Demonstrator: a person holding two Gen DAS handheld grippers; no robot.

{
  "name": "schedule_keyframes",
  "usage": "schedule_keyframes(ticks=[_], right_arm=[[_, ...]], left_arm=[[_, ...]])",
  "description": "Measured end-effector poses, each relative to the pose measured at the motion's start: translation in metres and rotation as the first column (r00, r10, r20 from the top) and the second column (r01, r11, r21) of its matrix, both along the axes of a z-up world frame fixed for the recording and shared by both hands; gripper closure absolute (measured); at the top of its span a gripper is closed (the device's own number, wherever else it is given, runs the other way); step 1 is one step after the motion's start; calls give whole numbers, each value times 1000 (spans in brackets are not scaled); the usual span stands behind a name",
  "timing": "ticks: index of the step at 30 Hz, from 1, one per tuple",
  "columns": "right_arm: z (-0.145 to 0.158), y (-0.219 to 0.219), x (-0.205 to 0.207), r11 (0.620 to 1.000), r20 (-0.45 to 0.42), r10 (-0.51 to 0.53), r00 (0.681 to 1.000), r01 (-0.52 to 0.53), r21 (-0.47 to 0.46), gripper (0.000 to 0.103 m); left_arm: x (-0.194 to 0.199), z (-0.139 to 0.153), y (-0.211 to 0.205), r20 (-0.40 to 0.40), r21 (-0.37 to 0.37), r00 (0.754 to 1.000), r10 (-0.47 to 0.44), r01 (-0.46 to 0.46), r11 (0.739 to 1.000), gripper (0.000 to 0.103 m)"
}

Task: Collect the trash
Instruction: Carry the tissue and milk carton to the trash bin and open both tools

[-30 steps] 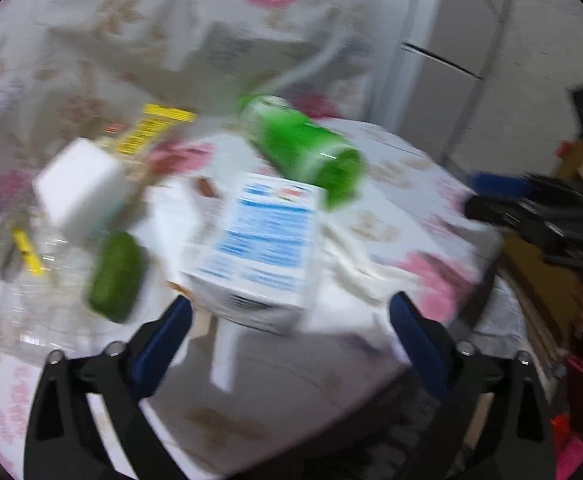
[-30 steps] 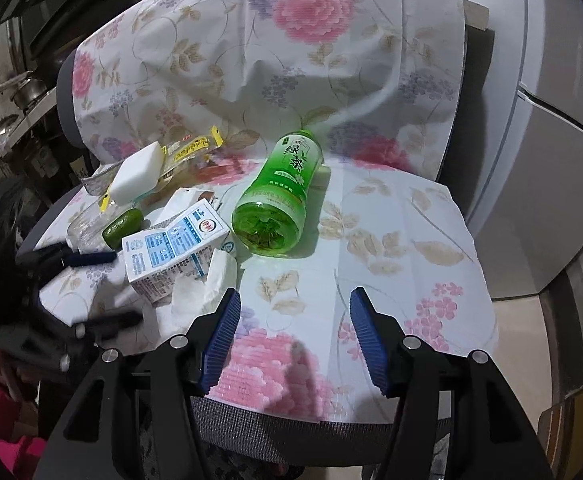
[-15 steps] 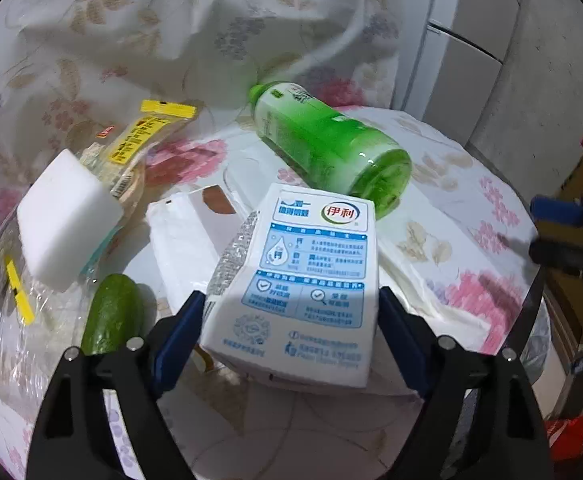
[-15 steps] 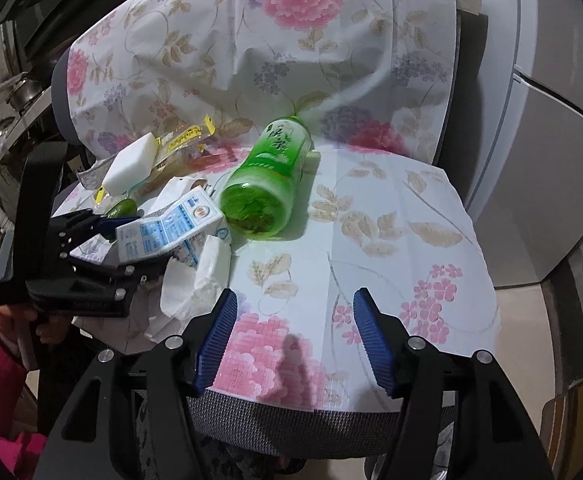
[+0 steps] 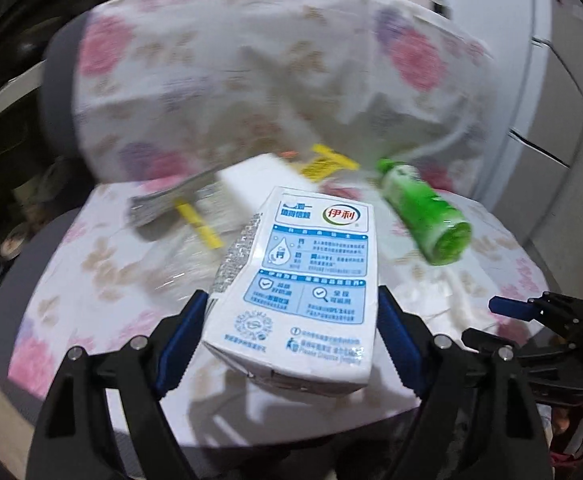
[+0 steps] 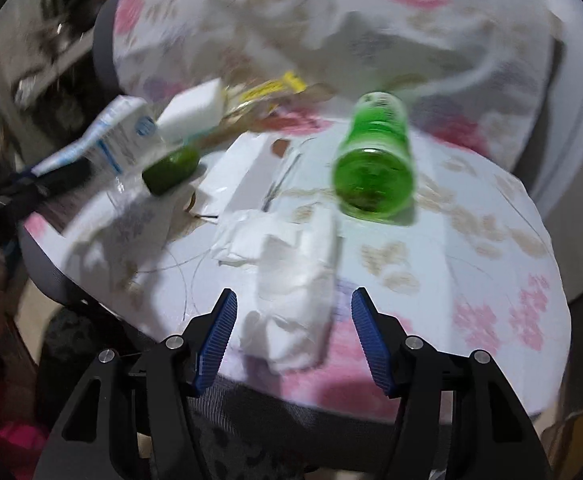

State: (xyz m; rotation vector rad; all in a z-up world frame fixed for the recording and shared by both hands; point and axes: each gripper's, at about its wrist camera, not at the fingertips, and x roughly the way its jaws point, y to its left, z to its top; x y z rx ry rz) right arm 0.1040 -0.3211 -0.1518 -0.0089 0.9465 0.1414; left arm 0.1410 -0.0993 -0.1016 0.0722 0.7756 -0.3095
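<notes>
Milk carton: blue-white, red-green 伊利 logo legible, small print unreadable; pinched in left tongs, lifted off the floral-covered chair seat. Right tongs: spread, straddling crumpled tissue without touching. Green bottle: label blurred. Yellow wrapper: text illegible.

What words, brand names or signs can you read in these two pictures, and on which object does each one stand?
"伊利": red brand logo at the top of the milk carton clamped in the left gripper.
Carton's blue panels and bottom line: too small to read.
Green bottle label: blurred.
Yellow wrapper: blurred.
</notes>
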Motion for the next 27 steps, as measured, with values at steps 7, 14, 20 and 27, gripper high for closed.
schedule_keyframes(ticks=[7, 14, 20, 27], right_arm=[[-17, 20, 22, 995, -48, 8, 999, -13, -94, 32], [-7, 12, 11, 997, -8, -29, 1000, 28, -72, 97], [41, -17, -27, 996, 88, -81, 993, 83, -23, 97], [74, -82, -100, 963, 157, -268, 951, 267, 22, 97]], left_arm=[[-8, -2, 28, -21, -52, 999, 32, -33, 998, 23], [-11, -3, 24, -37, -93, 999, 23, -27, 995, 23], [-23, 1, -1, -52, -153, 998, -37, 28, 988, 23], [-62, 10, -74, 13, -165, 983, -183, 183, 969, 23]])
